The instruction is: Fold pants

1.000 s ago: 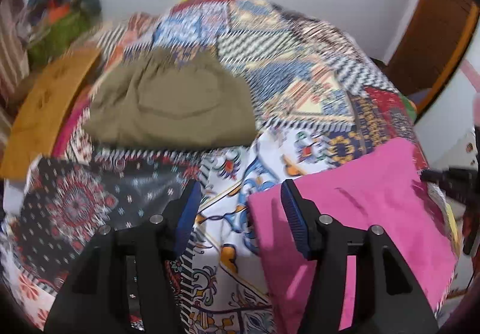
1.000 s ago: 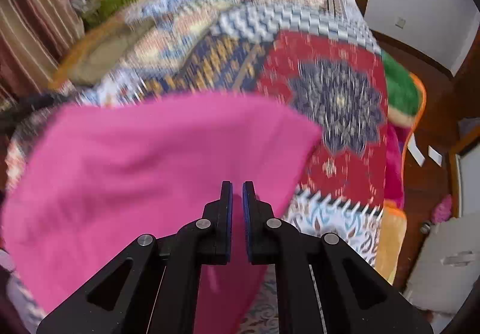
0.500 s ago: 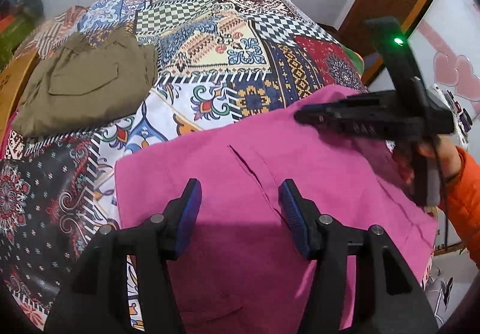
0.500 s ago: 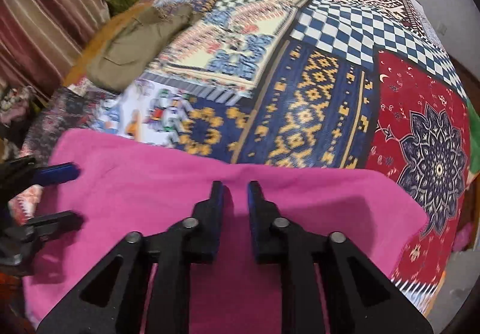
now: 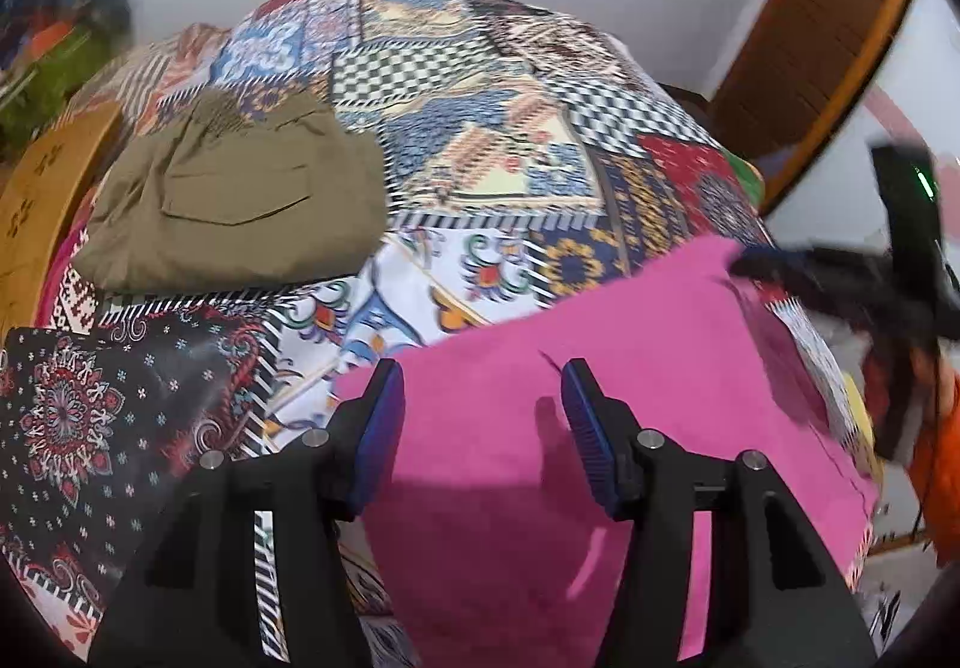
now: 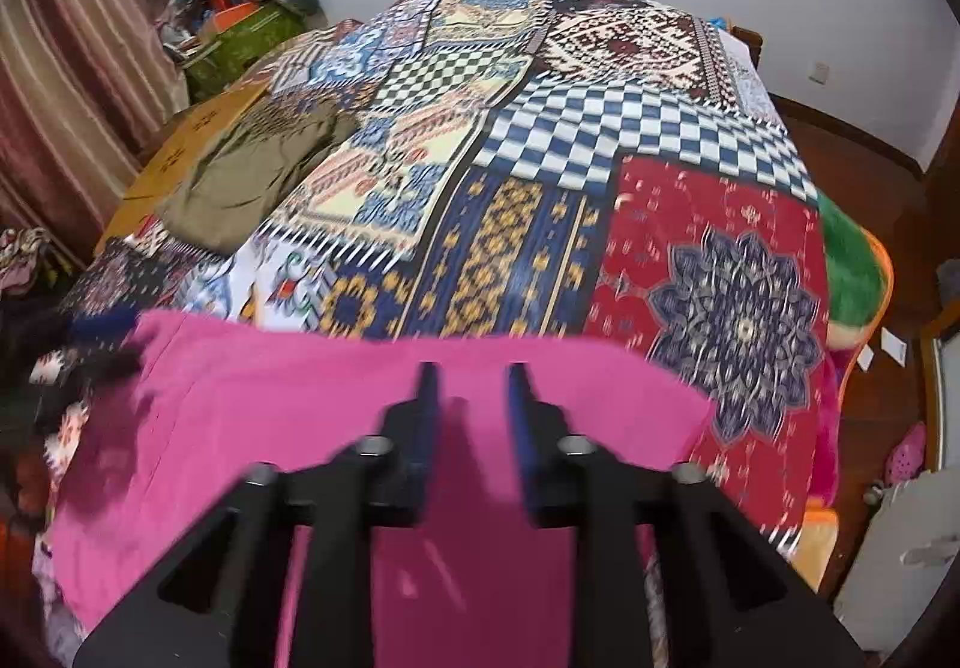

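Lying folded at the far left edge of the bed [image 5: 510, 140], olive pants [image 5: 240, 200] are resting on the patchwork bedspread [image 6: 540, 224]. Nearer the cameras, pink pants [image 5: 600, 398] are lying flat across the near end of the bed. The left gripper [image 5: 480, 422] is hovering over the left part of the pink cloth, its jaws standing about half open and holding nothing. The right gripper [image 6: 471, 416] is hovering over the pink pants' far edge, its jaws opening, with only cloth showing beneath the gap.
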